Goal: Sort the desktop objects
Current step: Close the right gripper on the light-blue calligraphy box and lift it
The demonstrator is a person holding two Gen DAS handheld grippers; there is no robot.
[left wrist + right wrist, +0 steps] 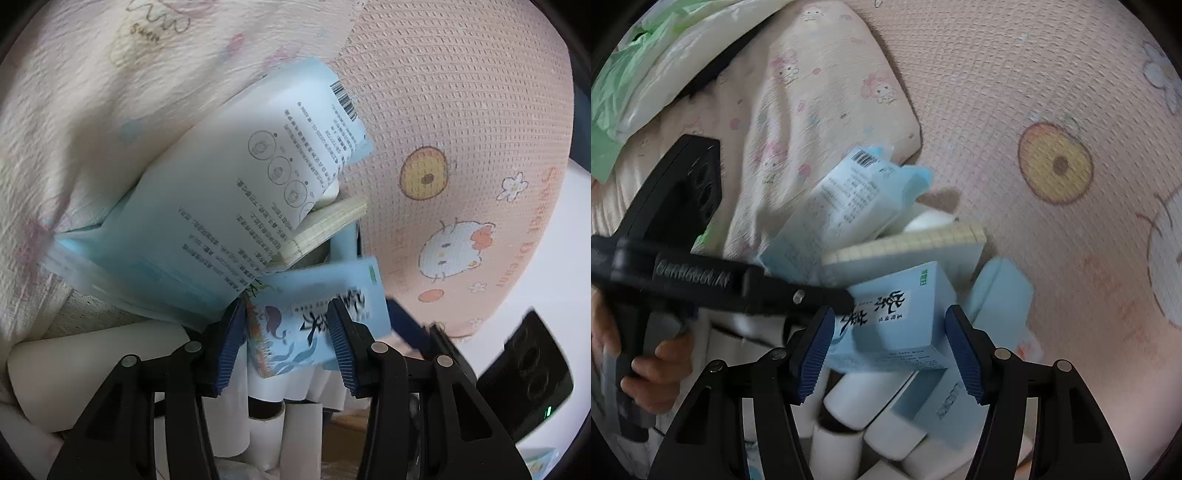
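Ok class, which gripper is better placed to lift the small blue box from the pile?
Probably left: the left gripper looks clamped on the blue box, while the right gripper merely straddles it, contact unclear.

Mounted on each wrist, looking forward and down along the tongs, very close. Shared: blue box (317, 317) (897, 317), pink mat (461, 147) (1015, 92).

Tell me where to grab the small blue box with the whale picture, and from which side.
Grip the small blue box across its narrow flat faces, coming from above and the near side. It sits tilted on the white tubes, its near end clear. The left gripper already straddles it; the notebook crowds the far end.
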